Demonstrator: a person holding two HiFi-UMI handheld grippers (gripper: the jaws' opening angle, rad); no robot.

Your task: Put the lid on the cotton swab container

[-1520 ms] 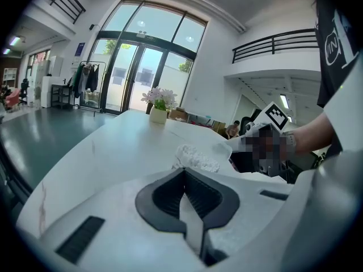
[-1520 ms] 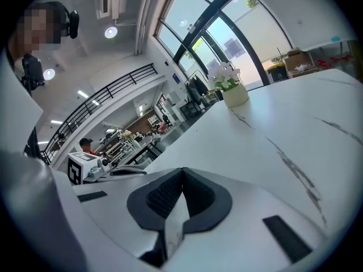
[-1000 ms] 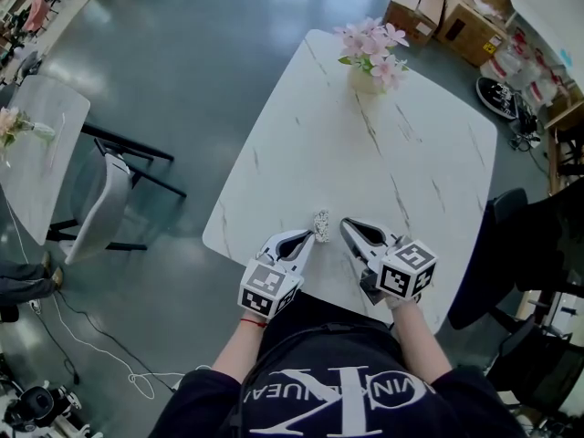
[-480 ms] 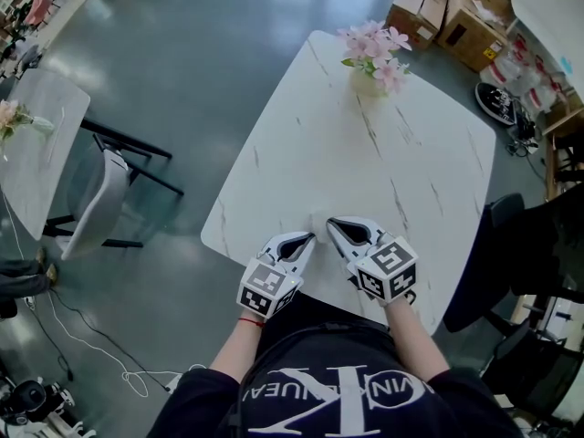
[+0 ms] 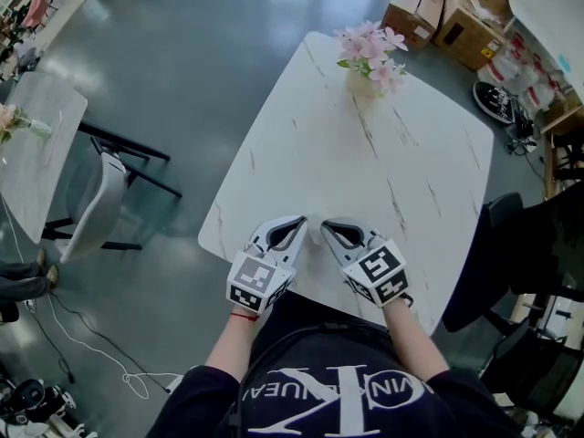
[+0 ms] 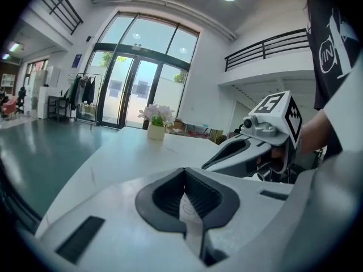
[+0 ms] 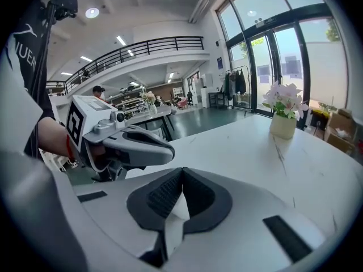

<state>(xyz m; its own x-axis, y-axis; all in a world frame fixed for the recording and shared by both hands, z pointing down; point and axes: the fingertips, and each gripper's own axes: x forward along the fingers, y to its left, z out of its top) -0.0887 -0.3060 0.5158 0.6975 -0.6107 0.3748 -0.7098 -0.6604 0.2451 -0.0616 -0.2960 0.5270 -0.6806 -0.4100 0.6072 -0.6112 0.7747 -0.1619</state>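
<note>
Both grippers hover over the near edge of the white marble table point(image 5: 365, 153), their tips almost touching. My left gripper point(image 5: 297, 223) has its jaws shut tip to tip, and so does my right gripper point(image 5: 326, 226). The small cotton swab container is hidden between and under the two tips. In the left gripper view, a pale translucent piece point(image 6: 188, 211) shows in the slit behind the left gripper's point(image 6: 182, 171) tips. The right gripper view shows a white piece point(image 7: 177, 208) in the same place. I cannot tell what either piece is. Each gripper view shows the other gripper close alongside.
A vase of pink flowers point(image 5: 370, 57) stands at the table's far side. A white chair point(image 5: 100, 203) and a second table are on the left. A dark chair point(image 5: 497, 254) is on the right, with cardboard boxes point(image 5: 438, 7) beyond.
Both grippers have moved inward until their tips nearly meet. The small container that stood in view between them is now covered.
</note>
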